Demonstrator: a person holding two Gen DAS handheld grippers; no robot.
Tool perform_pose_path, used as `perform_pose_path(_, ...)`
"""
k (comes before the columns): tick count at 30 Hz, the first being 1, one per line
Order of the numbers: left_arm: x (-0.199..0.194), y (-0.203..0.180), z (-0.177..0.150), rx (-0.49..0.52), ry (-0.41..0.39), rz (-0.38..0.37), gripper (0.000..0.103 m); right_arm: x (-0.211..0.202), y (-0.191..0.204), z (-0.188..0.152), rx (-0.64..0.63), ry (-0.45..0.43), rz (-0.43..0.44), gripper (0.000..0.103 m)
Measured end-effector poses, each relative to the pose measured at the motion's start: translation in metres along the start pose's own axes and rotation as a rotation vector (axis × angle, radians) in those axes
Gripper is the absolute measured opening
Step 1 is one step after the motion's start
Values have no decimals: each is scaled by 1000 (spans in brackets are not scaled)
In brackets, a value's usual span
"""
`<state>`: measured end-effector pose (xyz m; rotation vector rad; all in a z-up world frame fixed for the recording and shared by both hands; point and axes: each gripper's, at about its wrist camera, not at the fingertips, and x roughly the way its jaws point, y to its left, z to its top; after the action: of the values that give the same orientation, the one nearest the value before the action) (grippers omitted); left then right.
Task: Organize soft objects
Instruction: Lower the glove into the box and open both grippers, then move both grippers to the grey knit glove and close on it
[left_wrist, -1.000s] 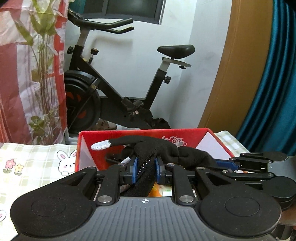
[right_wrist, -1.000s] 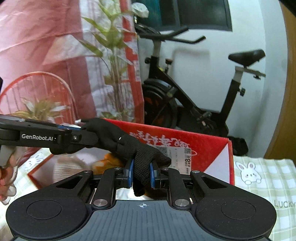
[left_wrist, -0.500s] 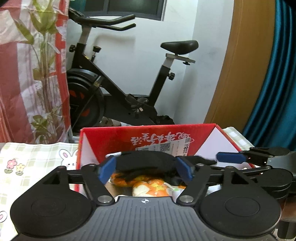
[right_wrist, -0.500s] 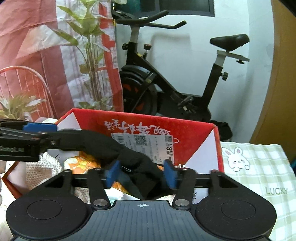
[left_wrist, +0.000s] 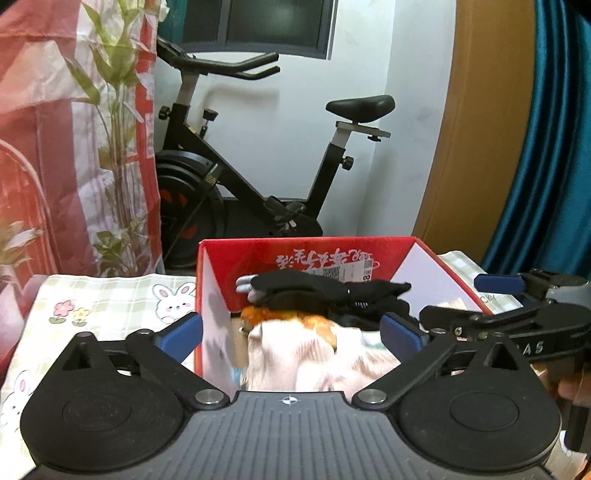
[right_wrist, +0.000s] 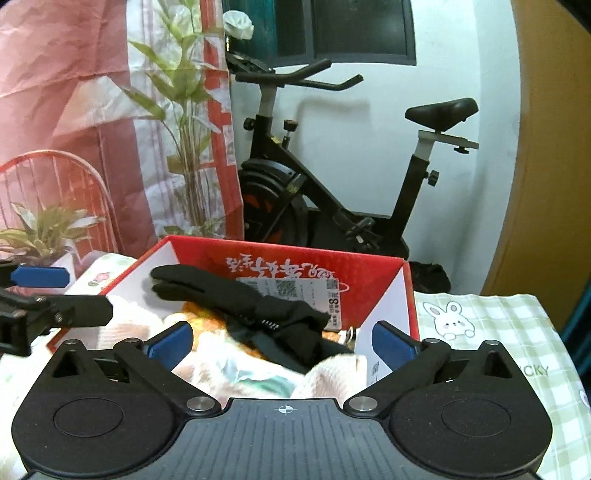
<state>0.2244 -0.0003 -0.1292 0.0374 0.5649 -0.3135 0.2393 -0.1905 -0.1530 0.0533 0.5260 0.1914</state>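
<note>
A black glove (left_wrist: 321, 295) with grey fingertips lies loose on top of the soft things in the red cardboard box (left_wrist: 295, 251). Under it are an orange item (left_wrist: 266, 315) and a cream knitted piece (left_wrist: 295, 358). My left gripper (left_wrist: 290, 334) hangs over the box's near edge; its jaws are opening, wide apart, and touch nothing. In the right wrist view the glove (right_wrist: 236, 295) lies across the box (right_wrist: 288, 254), beyond my right gripper (right_wrist: 281, 342). Its jaws are opening too, and the pads are clear of the glove.
The box stands on a checked tablecloth (left_wrist: 110, 306) with rabbit prints. Behind it are an exercise bike (left_wrist: 258, 177), a potted plant (right_wrist: 184, 129) and a red wire chair (right_wrist: 55, 184). A teal curtain (left_wrist: 554, 166) hangs at the right.
Both grippers were shut on the black glove a second ago. Both have opened wide and let it go. The glove now lies in the box, and both grippers have drawn back from it.
</note>
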Motion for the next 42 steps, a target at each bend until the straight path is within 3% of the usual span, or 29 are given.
perform_pose_path(12, -35, -9, -66, 42, 32, 43, 103, -62, 2, -56, 30, -31, -3, 103)
perform_pose_path(20, -17, 5, -106, -3, 115, 26, 103, -72, -2, -119, 80, 47, -37, 102)
perform_pose_path(25, -7, 5, -126, 2, 157, 14, 102, -71, -9, -152, 128, 130, -46, 88)
perform_pose_path(29, -3, 3, -138, -6, 190, 1, 94, -68, -10, -164, 153, 168, -38, 80)
perform_pose_path(32, 0, 4, -149, -24, 220, 8, 83, -63, -6, -164, 136, 191, -21, 72)
perform_pose_path(42, -8, 12, -161, -77, 208, 6, 69, -53, 4, -167, 100, 207, 15, 55)
